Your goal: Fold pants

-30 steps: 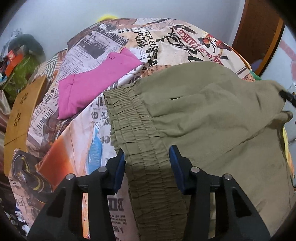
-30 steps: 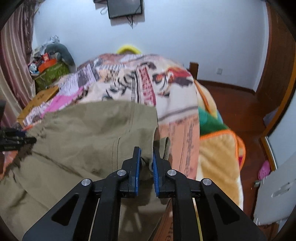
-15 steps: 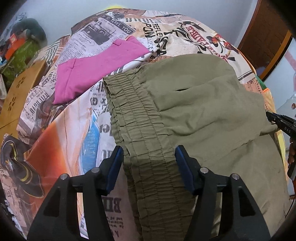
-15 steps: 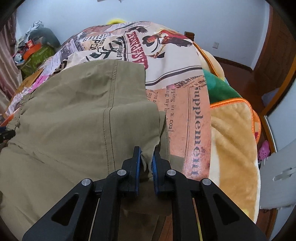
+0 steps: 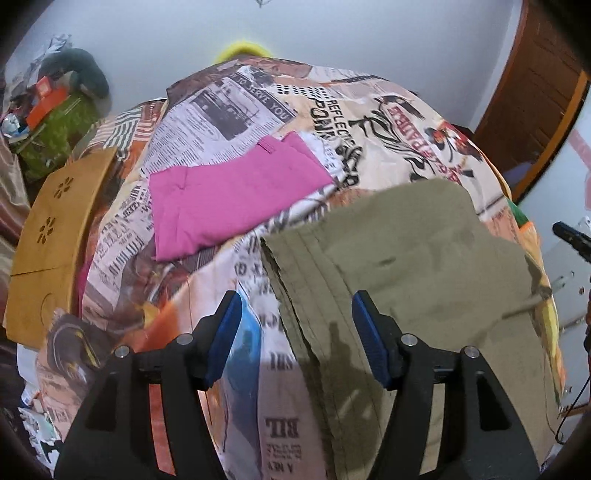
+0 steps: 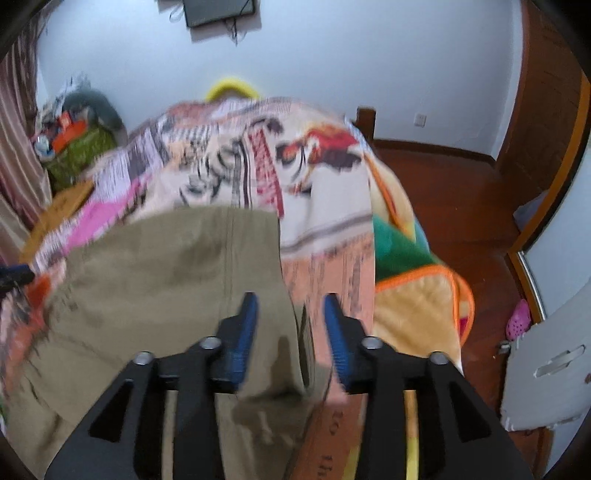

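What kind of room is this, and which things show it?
Most likely a bedroom in a home. The olive pants lie on a bed with a newspaper-print bedcover, a fleece blanket hangs off its side, and a wooden door stands behind.

Setting: home bedroom. Evidence: bed under newspaper-print patterned quilt [image 5: 332, 122], dark flat wall-mounted screen [image 6: 220, 13] on pale wall, reddish-brown wooden floor [image 6: 454, 192], striped pink curtain [image 6: 18, 147], pink clog-type slipper [image 6: 518, 319] near floor edge.
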A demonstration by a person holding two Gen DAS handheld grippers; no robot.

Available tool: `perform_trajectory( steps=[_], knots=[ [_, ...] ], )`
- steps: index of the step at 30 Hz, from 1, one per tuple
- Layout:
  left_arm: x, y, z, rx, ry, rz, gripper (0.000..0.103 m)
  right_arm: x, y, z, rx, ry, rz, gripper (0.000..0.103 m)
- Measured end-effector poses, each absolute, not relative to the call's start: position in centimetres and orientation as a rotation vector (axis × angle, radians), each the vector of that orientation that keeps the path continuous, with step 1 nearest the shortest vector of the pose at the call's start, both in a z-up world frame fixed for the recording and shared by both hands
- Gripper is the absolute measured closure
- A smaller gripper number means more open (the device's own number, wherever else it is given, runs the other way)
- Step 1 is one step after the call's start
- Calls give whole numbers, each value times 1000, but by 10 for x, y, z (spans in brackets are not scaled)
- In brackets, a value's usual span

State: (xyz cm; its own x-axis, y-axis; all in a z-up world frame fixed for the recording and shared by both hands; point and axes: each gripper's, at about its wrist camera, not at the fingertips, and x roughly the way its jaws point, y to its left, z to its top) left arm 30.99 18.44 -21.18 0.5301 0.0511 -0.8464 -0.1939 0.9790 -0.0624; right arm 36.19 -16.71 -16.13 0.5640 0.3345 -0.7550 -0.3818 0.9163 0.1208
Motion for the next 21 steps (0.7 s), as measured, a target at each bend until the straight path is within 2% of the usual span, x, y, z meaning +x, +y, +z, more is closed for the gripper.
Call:
perform_trajectory(
  steps=[9,19,21],
  knots=[
    [360,201,-233,-176,1046,145,41,417,-130,-162,-36,889,447,62],
    [396,220,-276,-201,1127,138,40,475,-84,-216,-129,957,435,62],
    [400,222,-286,-237,1138,118,37,485,-78,-230,-124,994,448,62]
  ],
)
